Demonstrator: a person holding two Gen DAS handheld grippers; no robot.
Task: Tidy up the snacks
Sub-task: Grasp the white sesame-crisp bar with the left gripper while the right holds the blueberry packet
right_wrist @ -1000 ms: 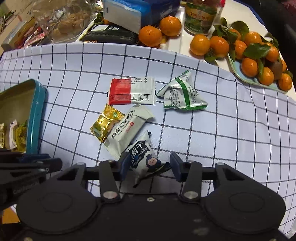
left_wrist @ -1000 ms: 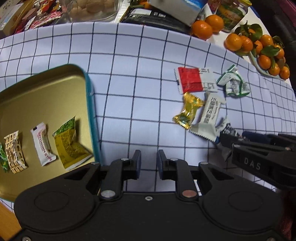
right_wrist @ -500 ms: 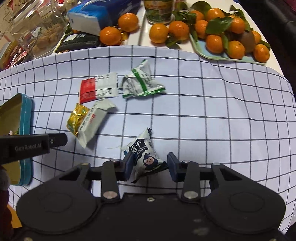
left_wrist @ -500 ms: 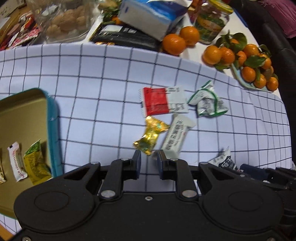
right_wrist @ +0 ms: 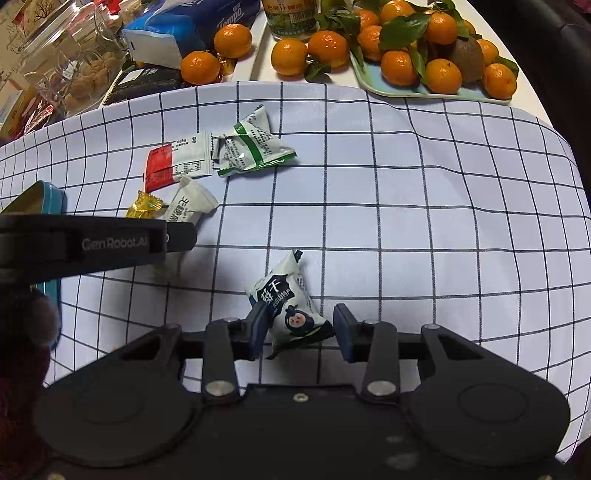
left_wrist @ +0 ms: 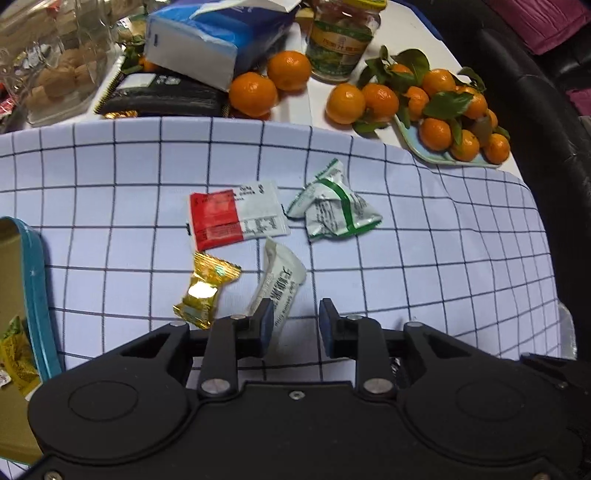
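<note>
While the blue-rimmed tin (left_wrist: 35, 288) sits at the left edge of the checked cloth (left_wrist: 424, 236), the left gripper (left_wrist: 295, 323) hangs over the white wrapper (left_wrist: 280, 284), jaws opening, pads not pressing it. A gold candy (left_wrist: 205, 293), a red-and-white sachet (left_wrist: 236, 218) and a green-striped packet (left_wrist: 332, 210) lie near. The left gripper's arm, lettered "GenRobot.AI", hides part of them from the right. The right gripper (right_wrist: 299, 328) straddles a white-and-navy pouch (right_wrist: 288, 302), left pad touching. A "Tempo" tissue pack (right_wrist: 192, 26) and mandarins (right_wrist: 406, 66) crowd behind.
</note>
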